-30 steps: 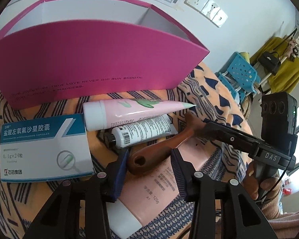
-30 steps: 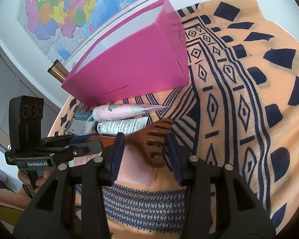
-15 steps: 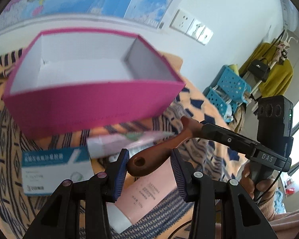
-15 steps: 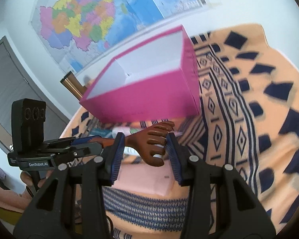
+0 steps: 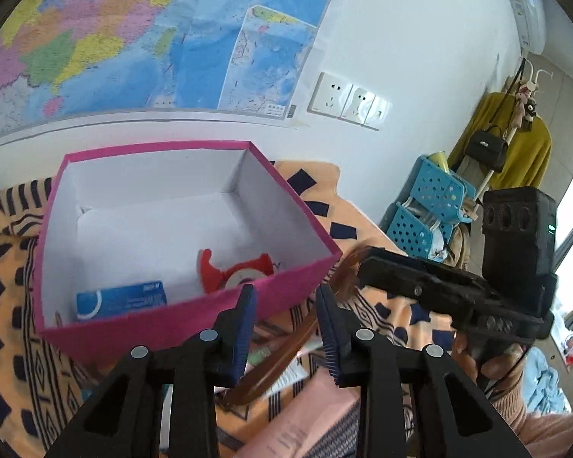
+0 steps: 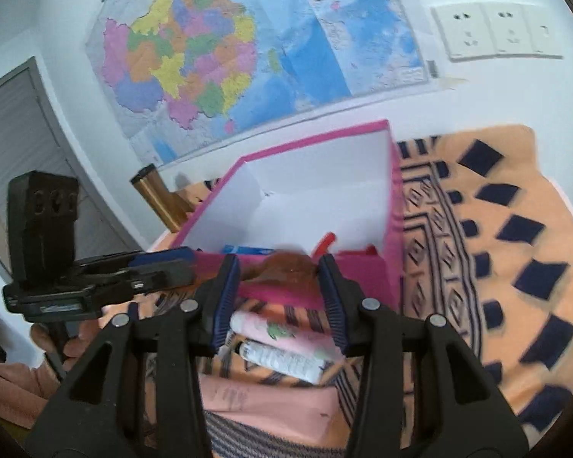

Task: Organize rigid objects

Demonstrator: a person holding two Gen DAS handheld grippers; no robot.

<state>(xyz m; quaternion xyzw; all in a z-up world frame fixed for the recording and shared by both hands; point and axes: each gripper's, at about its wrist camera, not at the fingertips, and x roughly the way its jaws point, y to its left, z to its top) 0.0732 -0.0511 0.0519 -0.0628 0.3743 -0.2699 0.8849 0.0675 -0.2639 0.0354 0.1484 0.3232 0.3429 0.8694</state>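
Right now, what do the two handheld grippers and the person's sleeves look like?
Both grippers share one build: black angular frames with silver round bolts and dark blue ribbed pads. This shows on the left gripper and the right gripper. Each carries a boxy black camera module with three round openings; the right one's shows a small green light. The visible sleeve is pink. A thin black cable runs by the right handle.

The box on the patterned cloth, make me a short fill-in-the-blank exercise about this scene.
The box has outer walls coloured ____.
Inside it, beside the blue packet, lies a ____ gadget.
The back scratcher between the fingers of the right gripper is ____ in colour.
Missing words: pink; red; brown.
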